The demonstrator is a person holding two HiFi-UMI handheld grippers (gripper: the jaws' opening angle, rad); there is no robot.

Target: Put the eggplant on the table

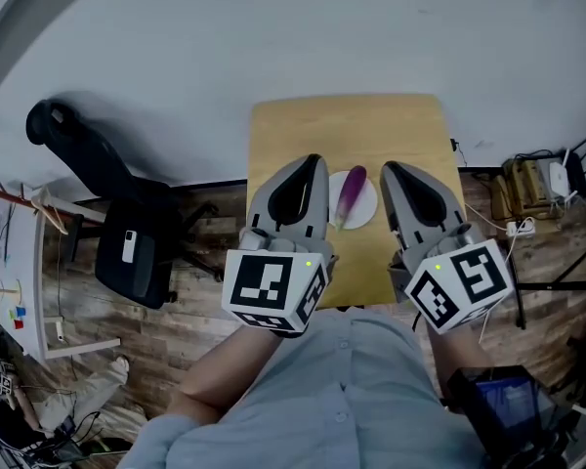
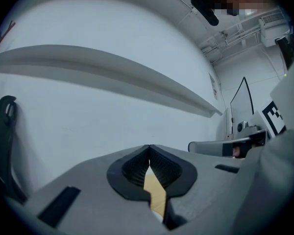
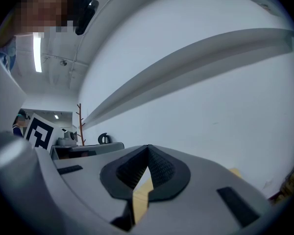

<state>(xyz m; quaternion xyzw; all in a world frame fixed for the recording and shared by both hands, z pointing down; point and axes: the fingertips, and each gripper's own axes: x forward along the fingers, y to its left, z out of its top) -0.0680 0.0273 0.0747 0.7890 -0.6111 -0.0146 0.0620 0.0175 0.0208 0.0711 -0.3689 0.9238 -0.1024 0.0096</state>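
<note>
A purple eggplant (image 1: 350,193) lies on a white plate (image 1: 362,211) on the small wooden table (image 1: 303,125) in the head view. My left gripper (image 1: 315,161) is held above the table just left of the plate, shut with nothing between its tips. My right gripper (image 1: 389,169) hangs just right of the plate, also shut and empty. Both point level at the white wall. In the left gripper view the left gripper (image 2: 149,147) has its tips touching, with a sliver of the table (image 2: 156,196) below them. The right gripper (image 3: 147,148) likewise shows its tips meeting.
A black office chair (image 1: 117,213) stands left of the table on the wood floor. Cables and small devices (image 1: 542,189) lie by the wall at the right. A white shelf with oddments (image 1: 24,281) is at the far left. The wall runs close behind the table.
</note>
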